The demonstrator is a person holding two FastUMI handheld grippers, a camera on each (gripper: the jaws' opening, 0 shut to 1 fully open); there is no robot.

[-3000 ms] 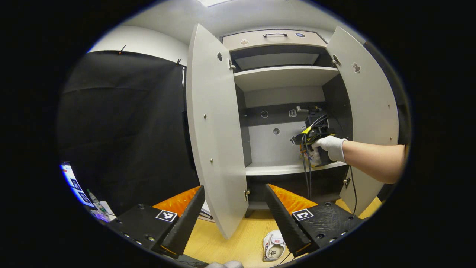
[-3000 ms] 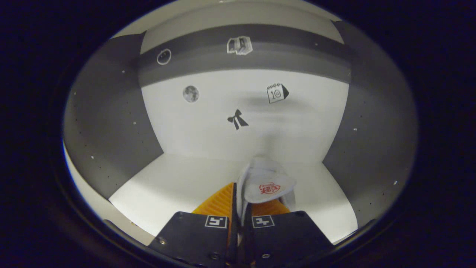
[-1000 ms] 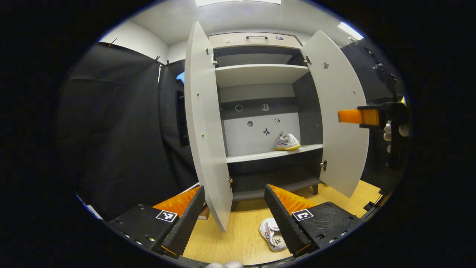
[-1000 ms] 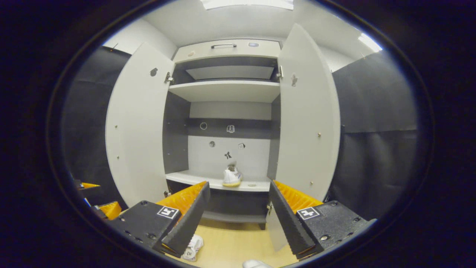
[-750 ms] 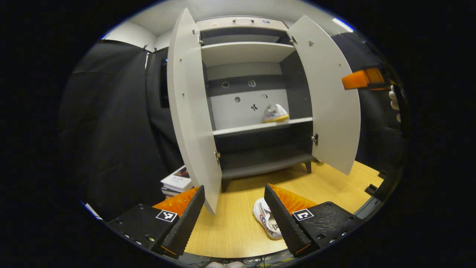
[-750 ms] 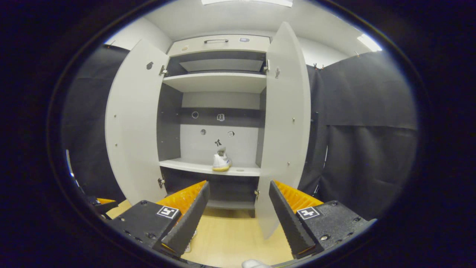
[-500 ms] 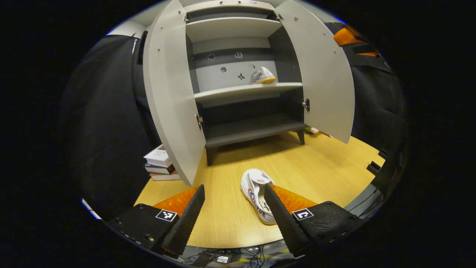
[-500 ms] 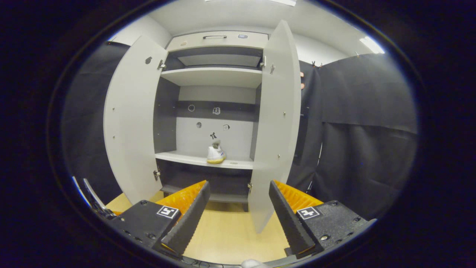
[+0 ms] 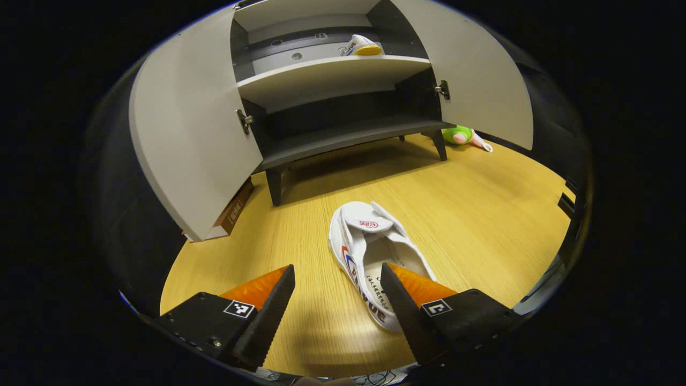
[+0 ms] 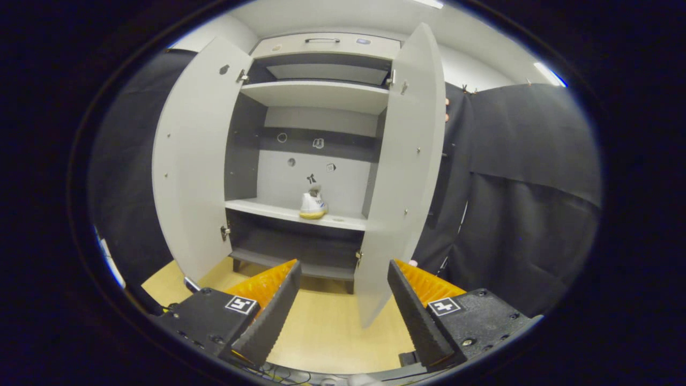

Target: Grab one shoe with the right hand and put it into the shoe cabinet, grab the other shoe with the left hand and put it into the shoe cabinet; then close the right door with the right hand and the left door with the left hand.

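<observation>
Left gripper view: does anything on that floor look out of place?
Yes. A small green plush toy lies on the floor beside the cabinet, unrelated to shoes. One shoe lies loose out front.

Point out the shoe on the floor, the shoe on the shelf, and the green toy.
floor shoe (image 9: 370, 241): left gripper view, strap and tongue.
shelf shoe (image 10: 313, 206): right gripper view, heel.
green toy (image 9: 462, 134): left gripper view, green body.

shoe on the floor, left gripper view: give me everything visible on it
The shoe on the floor is a small white low-top, seemingly canvas or leather, with a wide strap across the top bearing a red mark, blue and red side stripes and dark lettering. It lies sole down on the wood-grain floor, opening up, in front of the open cabinet. The open left gripper hovers at its heel end; contact unclear.
</observation>
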